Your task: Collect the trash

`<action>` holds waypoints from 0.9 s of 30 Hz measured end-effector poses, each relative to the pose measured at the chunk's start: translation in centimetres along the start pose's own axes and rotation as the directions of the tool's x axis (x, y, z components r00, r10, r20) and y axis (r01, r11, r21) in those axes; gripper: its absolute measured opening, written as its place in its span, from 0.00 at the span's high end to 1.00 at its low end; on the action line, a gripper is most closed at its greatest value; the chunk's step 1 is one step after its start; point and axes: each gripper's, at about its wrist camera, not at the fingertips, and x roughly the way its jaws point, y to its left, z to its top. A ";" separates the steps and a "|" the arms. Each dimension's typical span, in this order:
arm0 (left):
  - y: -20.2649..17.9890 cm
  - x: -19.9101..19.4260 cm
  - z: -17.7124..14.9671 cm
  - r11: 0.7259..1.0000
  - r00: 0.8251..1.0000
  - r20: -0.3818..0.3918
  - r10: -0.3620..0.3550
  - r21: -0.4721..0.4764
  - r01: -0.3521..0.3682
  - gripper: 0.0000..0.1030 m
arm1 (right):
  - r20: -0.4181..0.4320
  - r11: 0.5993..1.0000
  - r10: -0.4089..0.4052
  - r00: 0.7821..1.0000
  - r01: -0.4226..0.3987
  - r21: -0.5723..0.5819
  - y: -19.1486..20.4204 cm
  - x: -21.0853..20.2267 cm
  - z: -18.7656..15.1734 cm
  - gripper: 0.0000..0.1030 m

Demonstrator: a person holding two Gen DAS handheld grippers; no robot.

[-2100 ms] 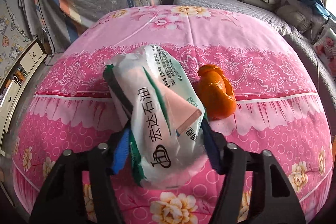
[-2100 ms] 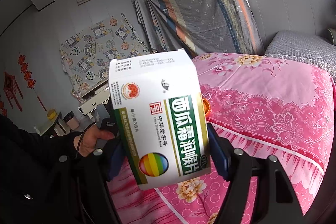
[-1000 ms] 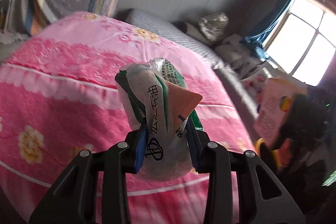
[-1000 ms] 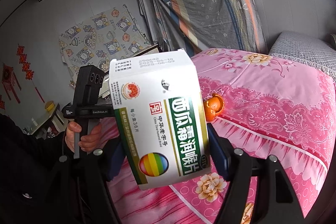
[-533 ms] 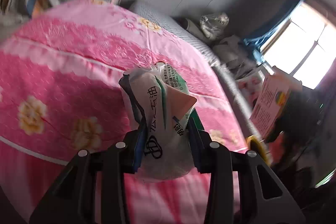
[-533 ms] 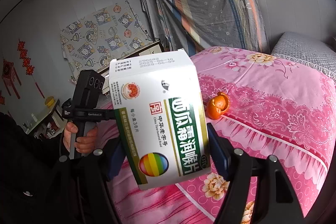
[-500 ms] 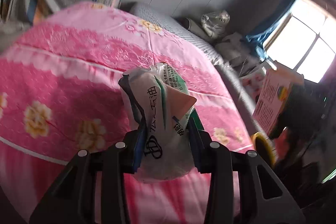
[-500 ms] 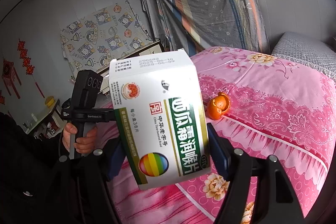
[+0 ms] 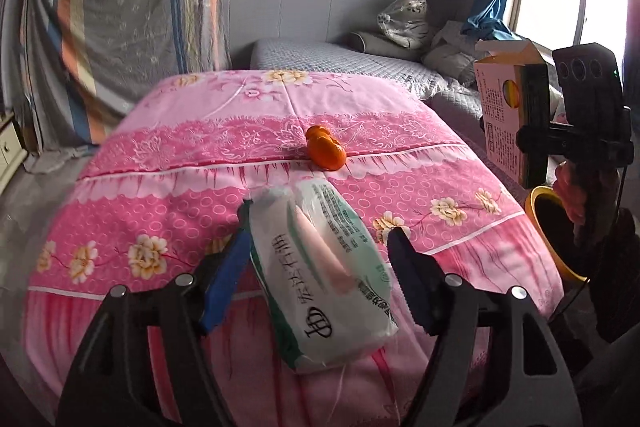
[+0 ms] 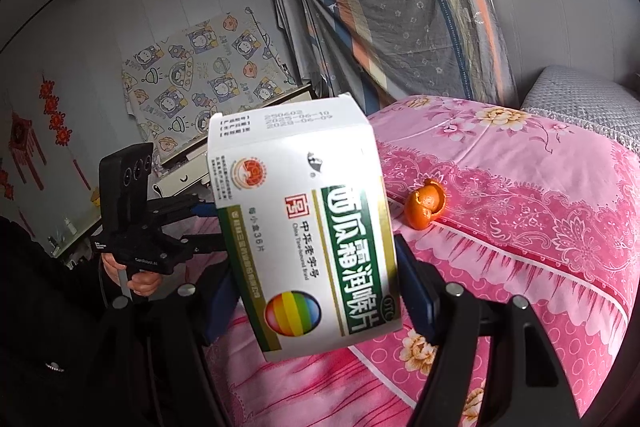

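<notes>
Gaping wide, the left gripper (image 9: 318, 247) is letting the white packet (image 9: 322, 275) slip out from between its jaws, while the right gripper (image 10: 316, 279) is clamping the medicine box (image 10: 304, 231), which probably needs carrying next over the yellow bin (image 9: 540, 227).

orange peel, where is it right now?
The orange peel lies on the pink bedspread, mid-bed on the patterned band. In the left wrist view it is beyond the white packet; in the right wrist view, right of the box.

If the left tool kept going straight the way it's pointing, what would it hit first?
Most likely the tissue pack lying between the open fingers of the left tool; beyond that, the pink bedspread, then the orange peel. Depth is uncertain.
</notes>
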 end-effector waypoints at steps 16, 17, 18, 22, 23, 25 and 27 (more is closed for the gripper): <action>-2.0 5.8 0.8 0.997 0.988 -0.155 0.011 -0.068 -0.021 0.61 | 0.046 1.000 -0.005 0.999 0.005 0.011 0.5 -2.6 -1.3 0.35; -1.1 6.2 0.5 0.994 0.984 -0.176 0.023 -0.102 -0.042 0.62 | 0.048 1.000 -0.005 0.999 0.004 0.015 0.4 -2.8 -1.4 0.35; -0.5 6.1 0.3 0.991 0.982 -0.181 0.043 -0.114 -0.065 0.62 | 0.051 1.000 -0.005 0.999 0.004 0.017 0.3 -3.0 -1.4 0.35; 0.8 5.8 0.0 0.981 0.972 -0.204 0.120 -0.127 -0.148 0.60 | 0.052 1.000 -0.011 0.999 0.010 0.021 0.2 -3.2 -1.6 0.35; 1.0 5.7 -0.1 0.979 0.970 -0.207 0.130 -0.127 -0.159 0.59 | 0.052 1.000 -0.012 0.999 0.011 0.024 0.2 -3.2 -1.6 0.35; 1.2 5.6 0.0 0.976 0.966 -0.216 0.144 -0.129 -0.174 0.50 | 0.052 0.999 -0.008 0.999 0.006 0.032 0.2 -3.1 -1.6 0.35; 1.4 5.6 0.0 0.973 0.962 -0.228 0.151 -0.139 -0.186 0.44 | 0.051 1.000 -0.006 0.999 0.005 0.030 0.4 -3.0 -1.7 0.35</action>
